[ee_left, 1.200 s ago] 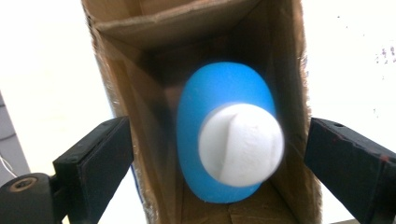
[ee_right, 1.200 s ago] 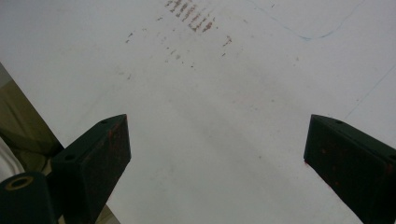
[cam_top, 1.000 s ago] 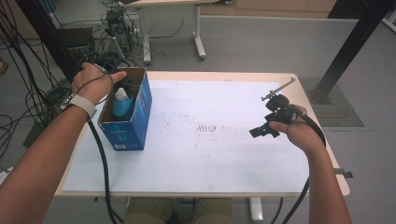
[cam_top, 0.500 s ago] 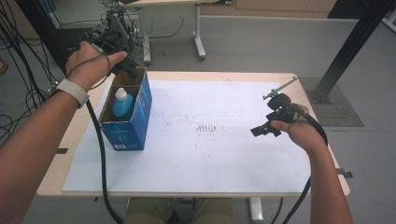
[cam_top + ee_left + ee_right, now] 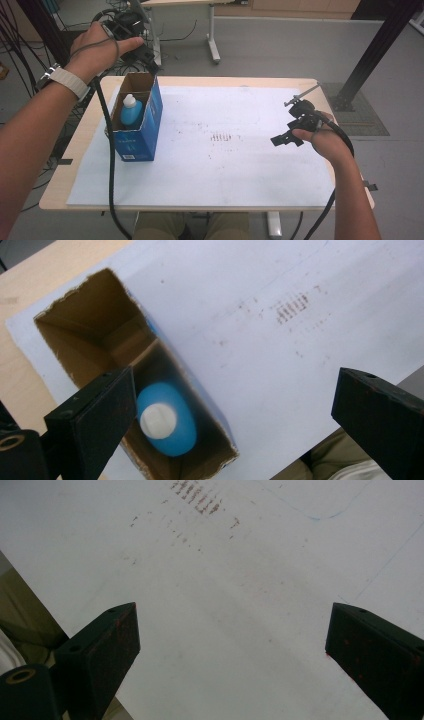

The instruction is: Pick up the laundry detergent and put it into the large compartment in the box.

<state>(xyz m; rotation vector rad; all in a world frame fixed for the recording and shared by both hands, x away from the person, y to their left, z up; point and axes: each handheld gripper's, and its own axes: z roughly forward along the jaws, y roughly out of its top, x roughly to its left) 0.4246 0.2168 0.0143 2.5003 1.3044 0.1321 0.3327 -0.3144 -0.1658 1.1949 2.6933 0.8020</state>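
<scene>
Bottle [image 5: 166, 420] sits boxed, left tool [image 5: 235, 415] above, empty.

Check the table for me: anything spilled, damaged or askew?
Nothing spilled. The bottle stands upright inside the box. The box's top edge looks roughly torn, and faint reddish-brown marks stain the white sheet mid-table.

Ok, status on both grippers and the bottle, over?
Left gripper open, empty, above the box. Right gripper open, empty, over the white sheet. Blue bottle upright in the box. Nothing in the way.
</scene>
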